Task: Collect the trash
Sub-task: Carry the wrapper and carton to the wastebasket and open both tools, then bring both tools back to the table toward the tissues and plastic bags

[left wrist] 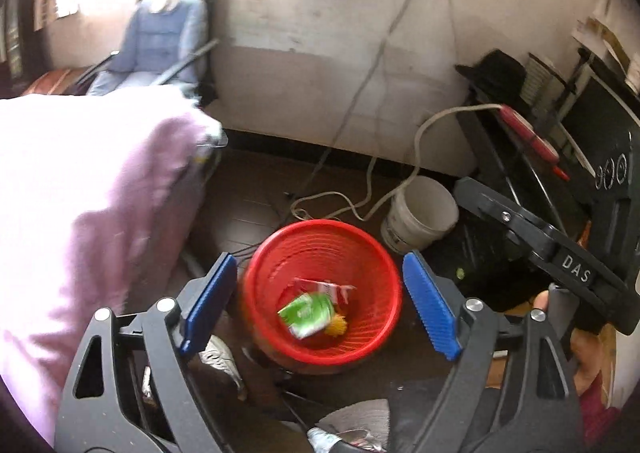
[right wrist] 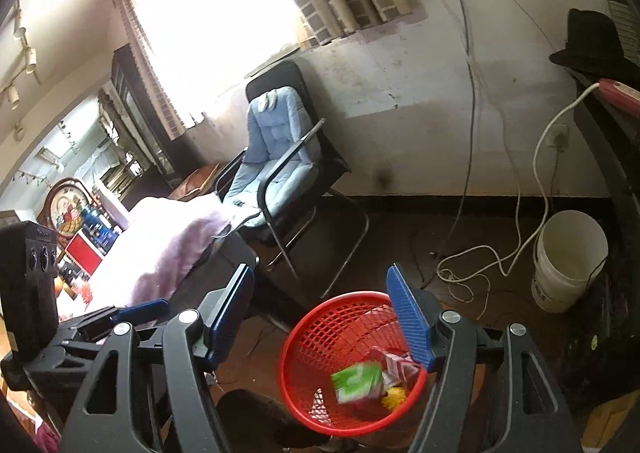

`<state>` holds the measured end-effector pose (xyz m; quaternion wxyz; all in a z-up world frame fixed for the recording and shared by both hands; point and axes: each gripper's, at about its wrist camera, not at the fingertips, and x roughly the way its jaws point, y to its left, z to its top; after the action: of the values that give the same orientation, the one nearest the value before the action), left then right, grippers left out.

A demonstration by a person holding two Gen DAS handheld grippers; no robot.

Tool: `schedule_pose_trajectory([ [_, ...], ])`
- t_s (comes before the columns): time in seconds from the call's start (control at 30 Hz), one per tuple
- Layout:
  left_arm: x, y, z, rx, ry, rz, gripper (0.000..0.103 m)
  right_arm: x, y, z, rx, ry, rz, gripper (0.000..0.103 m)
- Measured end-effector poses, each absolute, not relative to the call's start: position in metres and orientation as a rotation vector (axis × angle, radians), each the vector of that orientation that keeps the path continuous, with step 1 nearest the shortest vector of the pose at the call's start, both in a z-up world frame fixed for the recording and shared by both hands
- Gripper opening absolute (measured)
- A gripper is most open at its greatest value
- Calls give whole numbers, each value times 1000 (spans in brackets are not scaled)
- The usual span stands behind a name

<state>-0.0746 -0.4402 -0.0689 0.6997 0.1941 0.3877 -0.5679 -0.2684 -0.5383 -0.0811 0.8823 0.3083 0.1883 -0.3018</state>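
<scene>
A red mesh basket (left wrist: 256, 273) stands on the dark floor, right below both grippers. Inside it lie a green packet (left wrist: 307, 313), blurred, a red and white wrapper (left wrist: 330, 289) and a small yellow piece (left wrist: 338, 327). My left gripper (left wrist: 320, 257) hangs open over the basket with nothing between its blue pads. My right gripper (right wrist: 320, 268) is open and empty too, above the basket's (right wrist: 288, 353) left rim, where the green packet (right wrist: 356, 379) shows again. One black finger (left wrist: 532, 233) of the right gripper enters the left wrist view from the right.
A white bucket (left wrist: 420, 213) stands just behind the basket, with cables (left wrist: 340, 205) trailing over the floor. A pink blanket (left wrist: 80, 193) covers a surface on the left. Beyond it is a chair with a blue cushion (right wrist: 272, 149). A black stand with a hat (left wrist: 496, 69) fills the right.
</scene>
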Motion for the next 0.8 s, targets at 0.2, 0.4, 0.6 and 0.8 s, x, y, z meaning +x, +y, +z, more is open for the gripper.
schedule_pose_trajectory([
  [0.2,-65,-408,-56,421,805,-1164,88,-250,-517,-74,599,417,-576,75],
  [0.4,-57,-379,-49,398,769,-1077,93,-238,-497,-60,528,431,-558,89],
  [0.6,-49,-352,-35,347,740,-1022,95,-238,-482,-46,499,413,-546,95],
  [0.8,-35,-316,-23,300,694,-931,96,-233,-468,-38,495,407,-506,96],
])
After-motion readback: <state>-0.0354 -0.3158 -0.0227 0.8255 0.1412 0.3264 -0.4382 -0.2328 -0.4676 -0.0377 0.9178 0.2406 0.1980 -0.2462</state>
